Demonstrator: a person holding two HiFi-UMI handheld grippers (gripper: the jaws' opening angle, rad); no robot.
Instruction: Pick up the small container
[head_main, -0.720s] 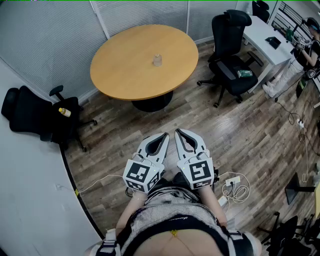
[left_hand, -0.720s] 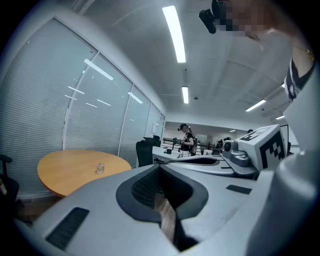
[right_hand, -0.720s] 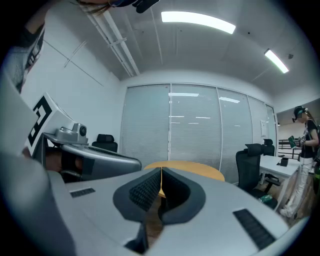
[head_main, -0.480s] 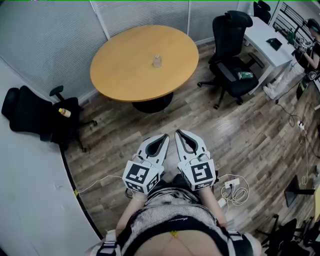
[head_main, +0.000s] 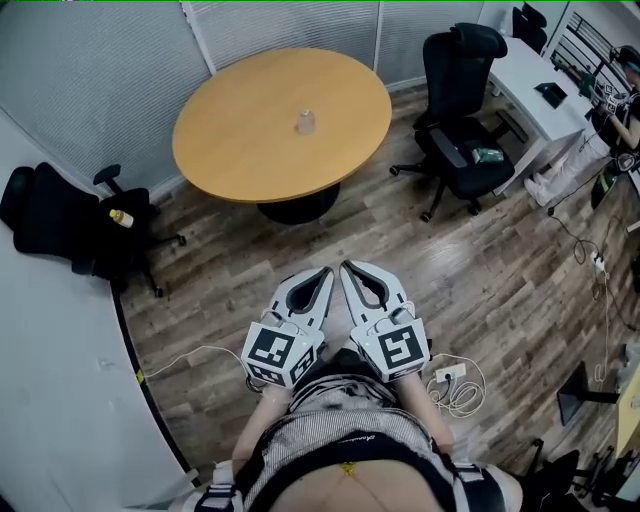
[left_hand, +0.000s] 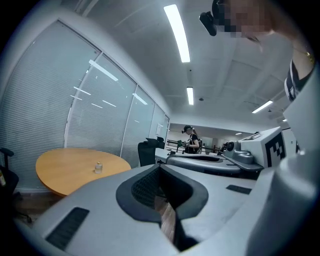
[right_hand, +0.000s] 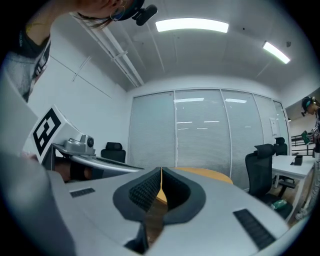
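Observation:
A small clear container (head_main: 304, 123) stands upright near the middle of the round wooden table (head_main: 240, 150), well ahead of me; the left gripper view shows the container (left_hand: 98, 167) small and far off on the table (left_hand: 65, 167). My left gripper (head_main: 327, 274) and right gripper (head_main: 345, 268) are held side by side close to my body, over the floor and far short of the table. Both are shut with nothing between the jaws. In the right gripper view the table edge (right_hand: 212, 174) peeks out behind the closed jaws.
A black office chair (head_main: 460, 140) stands right of the table, another black chair (head_main: 70, 225) with a yellow item on it at the left wall. A white desk (head_main: 535, 85) is at the far right with a person beside it. Cables and a power strip (head_main: 450, 378) lie on the floor near my right.
The view has shifted slightly: table and container sit a little further left in the head view. Both grippers stay together, shut, in front of my body.

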